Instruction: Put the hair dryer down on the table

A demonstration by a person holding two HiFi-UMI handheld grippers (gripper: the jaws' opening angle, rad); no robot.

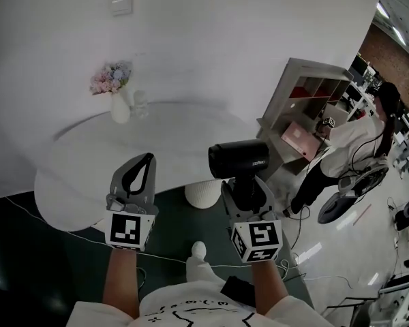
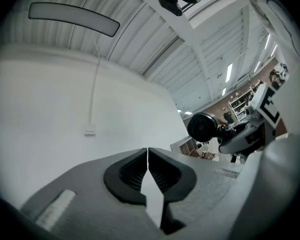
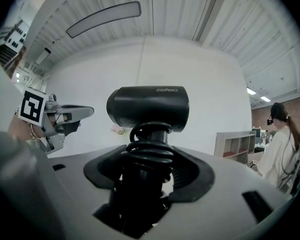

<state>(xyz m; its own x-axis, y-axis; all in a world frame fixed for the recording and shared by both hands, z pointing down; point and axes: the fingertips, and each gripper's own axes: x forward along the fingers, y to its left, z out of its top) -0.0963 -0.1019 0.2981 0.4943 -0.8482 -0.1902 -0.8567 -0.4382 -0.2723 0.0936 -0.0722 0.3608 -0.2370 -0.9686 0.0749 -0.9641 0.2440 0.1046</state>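
The right gripper (image 3: pixel 150 159) has its jaws squeezed on the black handle of the hair dryer (image 3: pixel 147 106), where the curly cord is wound round. The dryer stands upright in the air by the near edge of the round white table (image 1: pixel 82 182). Small grey letters on its barrel may read "ZGAGO". The left gripper (image 2: pixel 148 156) has its jaws shut together, holding nothing.

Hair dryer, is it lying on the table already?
No, the right gripper holds the hair dryer by its handle, upright in the air.
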